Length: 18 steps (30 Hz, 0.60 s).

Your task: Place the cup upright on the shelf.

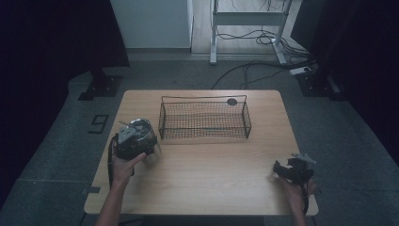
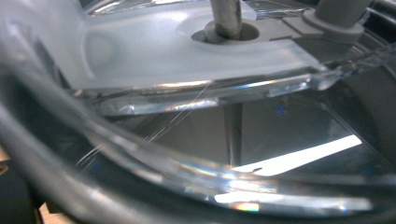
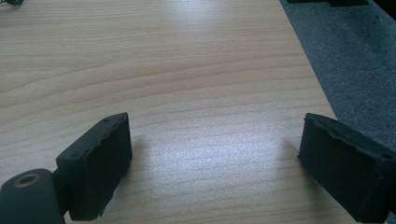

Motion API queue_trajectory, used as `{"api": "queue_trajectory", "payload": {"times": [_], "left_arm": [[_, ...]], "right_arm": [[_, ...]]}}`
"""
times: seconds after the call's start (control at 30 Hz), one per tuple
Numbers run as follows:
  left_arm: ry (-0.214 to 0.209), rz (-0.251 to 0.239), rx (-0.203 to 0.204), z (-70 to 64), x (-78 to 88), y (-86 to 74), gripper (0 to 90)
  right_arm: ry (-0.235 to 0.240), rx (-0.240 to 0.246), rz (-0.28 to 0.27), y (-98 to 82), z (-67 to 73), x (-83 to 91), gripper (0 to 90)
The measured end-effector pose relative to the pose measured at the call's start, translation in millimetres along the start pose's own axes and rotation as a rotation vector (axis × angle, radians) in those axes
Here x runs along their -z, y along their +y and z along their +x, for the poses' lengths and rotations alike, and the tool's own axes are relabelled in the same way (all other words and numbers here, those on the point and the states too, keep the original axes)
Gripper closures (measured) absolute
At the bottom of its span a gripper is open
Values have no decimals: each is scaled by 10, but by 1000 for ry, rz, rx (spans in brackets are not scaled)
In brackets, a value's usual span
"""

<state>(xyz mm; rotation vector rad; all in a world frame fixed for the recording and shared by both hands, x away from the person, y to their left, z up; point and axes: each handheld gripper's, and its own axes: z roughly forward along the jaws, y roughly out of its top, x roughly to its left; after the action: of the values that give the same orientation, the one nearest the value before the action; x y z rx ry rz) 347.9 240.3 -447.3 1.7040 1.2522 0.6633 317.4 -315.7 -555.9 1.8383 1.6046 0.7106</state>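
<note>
My left gripper (image 1: 135,140) is held at the table's left side, just left of the wire basket. It grips a clear plastic container (image 1: 148,133) with a rounded wall. In the left gripper view this container (image 2: 187,60) sits right against the camera: a frosted white panel, a grey metal shaft (image 2: 226,16) through a hole, and curved clear walls with glints. Its own jaws are hidden there. My right gripper (image 1: 283,166) rests low near the table's front right corner. It stands open (image 3: 215,158) over bare wood, with nothing between its black pads (image 3: 100,163).
A black wire basket (image 1: 203,98) stands at the back middle of the wooden table (image 1: 211,179). The table's right edge and grey carpet (image 3: 355,60) lie just beside the right gripper. Cables and desk legs are on the floor beyond.
</note>
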Motion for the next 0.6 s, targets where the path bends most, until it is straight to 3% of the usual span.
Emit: {"api": "queue_trajectory", "payload": {"times": [0.23, 0.47, 0.6], "left_arm": [[20, -14, -16, -136, 59, 192, 39], [6, -15, -43, -315, 58, 375, 39], [-23, -13, -42, -389, 45, 476, 39]], "right_arm": [[-1, -2, -2, 2, 1, -3, 97], [-2, -3, -1, 4, 2, -6, 98], [-3, -3, -1, 5, 2, -6, 99]]}}
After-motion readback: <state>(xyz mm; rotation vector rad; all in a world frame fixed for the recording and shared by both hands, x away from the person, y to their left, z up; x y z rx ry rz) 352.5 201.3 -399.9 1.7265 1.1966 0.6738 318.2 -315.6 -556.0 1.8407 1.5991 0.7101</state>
